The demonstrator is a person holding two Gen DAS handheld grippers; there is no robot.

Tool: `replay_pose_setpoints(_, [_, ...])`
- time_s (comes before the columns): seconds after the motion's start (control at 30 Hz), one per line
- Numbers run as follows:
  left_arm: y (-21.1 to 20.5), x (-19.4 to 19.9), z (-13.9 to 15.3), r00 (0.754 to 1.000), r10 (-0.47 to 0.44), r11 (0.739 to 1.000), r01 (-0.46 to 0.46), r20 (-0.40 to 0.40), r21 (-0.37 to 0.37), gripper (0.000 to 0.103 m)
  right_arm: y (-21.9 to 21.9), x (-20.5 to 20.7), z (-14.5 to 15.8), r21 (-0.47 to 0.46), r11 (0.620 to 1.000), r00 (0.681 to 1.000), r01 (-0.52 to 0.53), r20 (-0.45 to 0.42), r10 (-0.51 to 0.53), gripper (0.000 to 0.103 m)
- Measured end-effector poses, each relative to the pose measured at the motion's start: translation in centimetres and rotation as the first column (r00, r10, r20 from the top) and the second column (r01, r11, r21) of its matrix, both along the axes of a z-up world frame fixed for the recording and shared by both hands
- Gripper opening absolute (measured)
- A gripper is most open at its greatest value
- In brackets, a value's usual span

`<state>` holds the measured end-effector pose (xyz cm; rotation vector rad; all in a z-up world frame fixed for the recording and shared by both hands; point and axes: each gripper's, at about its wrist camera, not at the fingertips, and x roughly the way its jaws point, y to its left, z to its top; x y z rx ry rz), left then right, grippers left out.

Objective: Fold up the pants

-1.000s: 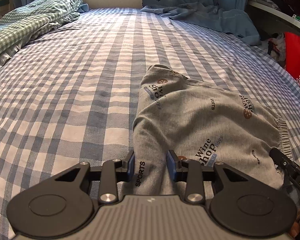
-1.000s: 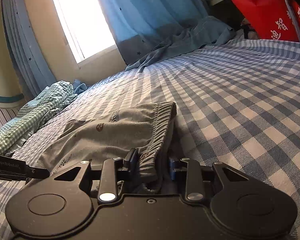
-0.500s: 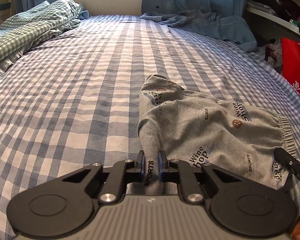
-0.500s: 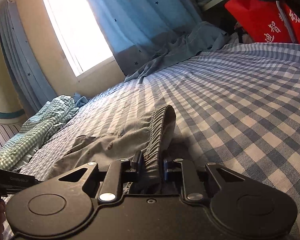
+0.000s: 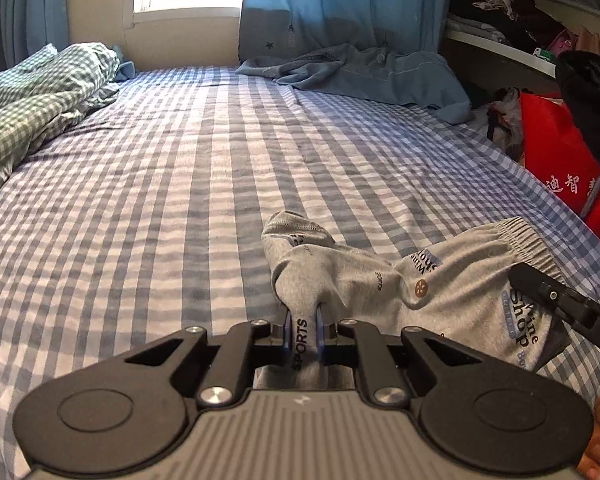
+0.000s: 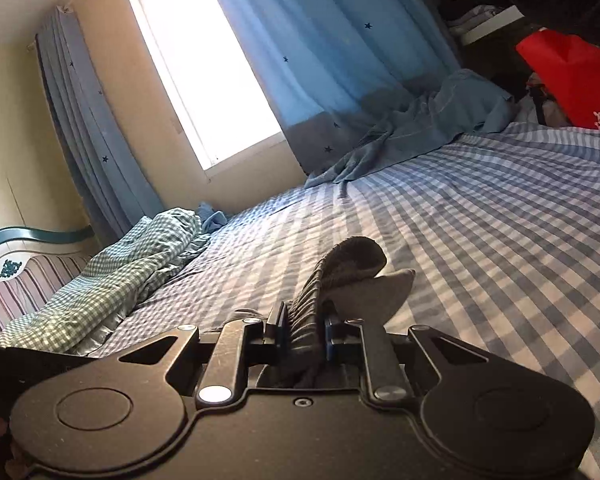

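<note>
Since a second ago both pairs of tongs have gone from standing apart around the cloth to pinching it, and the grey pants (image 5: 432, 280) have come up off the checked bed (image 5: 160, 200) at their near edge, so that more of the room and window shows in both views. The left tongs (image 5: 303, 334) are clamped on a fold of the pant leg printed "SPORTS", the cloth squeezed thin between the blue pads. The right tongs (image 6: 302, 334) are clamped on the ribbed waistband (image 6: 320, 292), which bunches up between them and stands in a ridge ahead. The pants lie at the near right part of the bed, their long axis running across it from left to right: the leg end at the left tongs, the waistband at the right, where the right tongs' black finger (image 5: 560, 300) crosses it in the left view. A hem (image 5: 292, 228) points away toward the far end of the bed. A green checked quilt (image 5: 32, 96) lies far left, a blue cloth (image 5: 372, 68) under the curtain at the far end, and a red bag (image 5: 556, 160) at the right.
</note>
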<state>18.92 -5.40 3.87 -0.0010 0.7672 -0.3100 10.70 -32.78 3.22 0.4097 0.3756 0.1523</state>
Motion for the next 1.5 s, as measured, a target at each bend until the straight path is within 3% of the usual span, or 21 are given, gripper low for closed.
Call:
replay_pose_setpoints(0.17, [1.8, 2.0, 2.1, 0.998, 0.012, 0.996, -0.018, 0.068, 0.087, 0.012, 2.9, 3.4, 1.2, -0.01, 0.998, 0.997, -0.067, 0.036, 0.067, 0.019])
replay_pose_setpoints(0.43, [11.4, 3.5, 4.0, 0.973, 0.194, 0.979, -0.201, 0.126, 0.039, 0.012, 10.3, 9.8, 2.7, -0.003, 0.98, 0.977, -0.199, 0.075, 0.198, 0.019])
replay_pose_setpoints(0.57, [17.2, 3.4, 2.7, 0.955, 0.282, 0.959, -0.284, 0.096, 0.013, 0.013, 14.7, 12.0, 1.2, 0.013, 0.964, 0.963, -0.266, 0.041, 0.265, 0.019])
replay_pose_setpoints(0.77, [23.1, 1.8, -1.9, 0.933, 0.36, 0.933, -0.36, -0.018, -0.012, 0.013, 19.7, 12.5, -3.1, -0.035, 0.952, 0.95, -0.304, -0.079, 0.301, 0.019])
replay_pose_setpoints(0.93, [23.7, 0.8, -3.9, 0.936, 0.35, 0.937, -0.35, -0.029, 0.0, 0.013, 19.0, 11.3, -4.8, -0.043, 0.969, 0.964, -0.242, -0.122, 0.236, 0.019])
replay_pose_setpoints(1.27, [23.5, 1.0, -3.9, 0.937, 0.348, 0.937, -0.348, -0.031, -0.001, 0.017, 18.6, 11.0, -5.2, -0.072, 0.971, 0.964, -0.23, -0.157, 0.216, 0.021])
replay_pose_setpoints(1.5, [23.3, 0.4, -3.5, 0.934, 0.358, 0.934, -0.357, -0.014, 0.026, 0.02, 18.5, 10.7, -5.0, -0.102, 0.971, 0.965, -0.217, -0.171, 0.198, 0.032])
